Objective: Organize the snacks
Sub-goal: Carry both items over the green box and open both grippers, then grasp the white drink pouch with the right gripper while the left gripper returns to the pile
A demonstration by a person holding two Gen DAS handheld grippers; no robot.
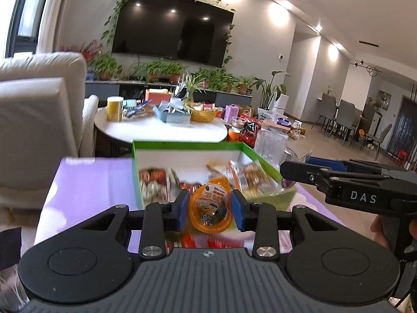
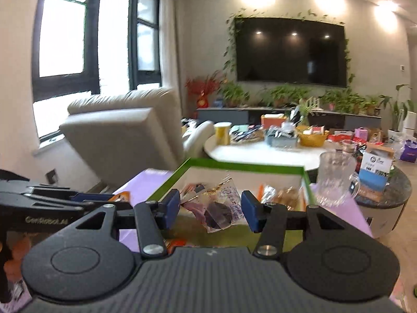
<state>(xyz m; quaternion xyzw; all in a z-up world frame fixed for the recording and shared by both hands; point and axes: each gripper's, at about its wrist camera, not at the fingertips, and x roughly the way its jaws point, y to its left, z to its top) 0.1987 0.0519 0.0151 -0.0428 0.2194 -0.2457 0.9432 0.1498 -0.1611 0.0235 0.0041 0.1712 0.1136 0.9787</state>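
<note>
My left gripper has its blue pads pinching an orange teardrop-shaped jelly pouch, which sits upright between them just short of the near wall of the green box. That box is my landmark: open-topped, white inside, resting on a lilac table cover. Inside it I see blurred wrapped snacks along its floor.

My right gripper hangs at the near edge of the green box. A clear wrapper holding a dark purple snack lies between its blue pads, but the pads stand apart from it on both sides, so I read the tongs as spread; whether the wrapper touches either pad, I cannot tell.

To the right of the box stands a clear glass mug. Beyond the box lies a round white table carrying a yellow canister, a blue basket and a yellow woven basket.
</note>
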